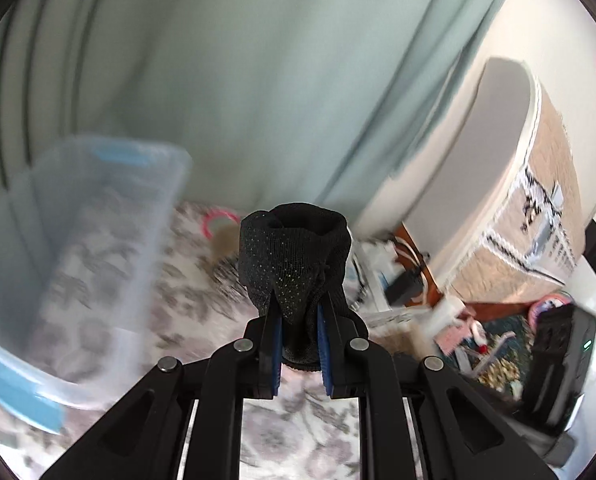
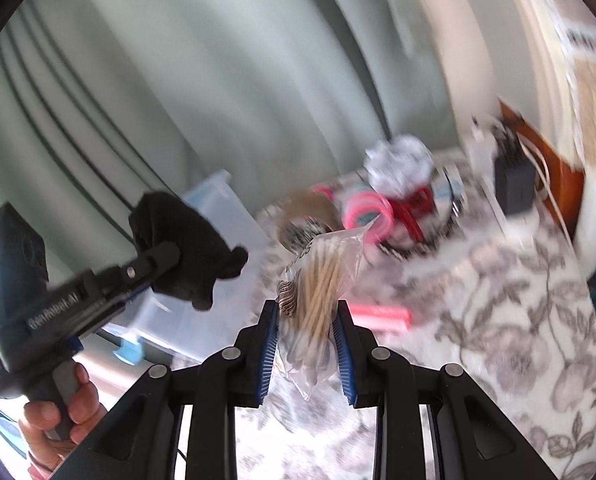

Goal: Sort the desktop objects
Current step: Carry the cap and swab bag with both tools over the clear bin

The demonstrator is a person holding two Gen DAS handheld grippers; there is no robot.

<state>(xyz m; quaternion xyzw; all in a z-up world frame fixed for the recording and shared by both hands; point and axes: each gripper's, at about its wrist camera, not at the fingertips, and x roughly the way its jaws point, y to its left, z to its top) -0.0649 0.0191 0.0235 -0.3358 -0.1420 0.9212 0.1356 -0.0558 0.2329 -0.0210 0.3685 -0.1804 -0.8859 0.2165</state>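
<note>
A green curtain (image 1: 225, 80) fills the back of both views. Below it lies the tabletop (image 2: 498, 300) under a grey floral cloth. At its left edge stands a clear bin (image 1: 97, 240) with blue latches. A clutter of small things sits at the far side of the cloth, among them a pink ring (image 2: 372, 212), and a pink bar (image 2: 382, 316) lies nearer (all blurred).

The left claw (image 1: 298, 320) is clenched on a black sock (image 1: 293, 256), which bulges up between the blue pads (image 1: 275, 344). Seen from the right wrist, this claw is held clear above the tabletop beside the bin, tilted down and forward. A hand (image 2: 63, 408) wraps its grip from below, with the fingers curled round the handle.

The right claw (image 2: 306, 320) is grasping a clear bag of swabs (image 2: 322, 280) by its lower part. The bag stands up above the cloth, leaning slightly right.
</note>
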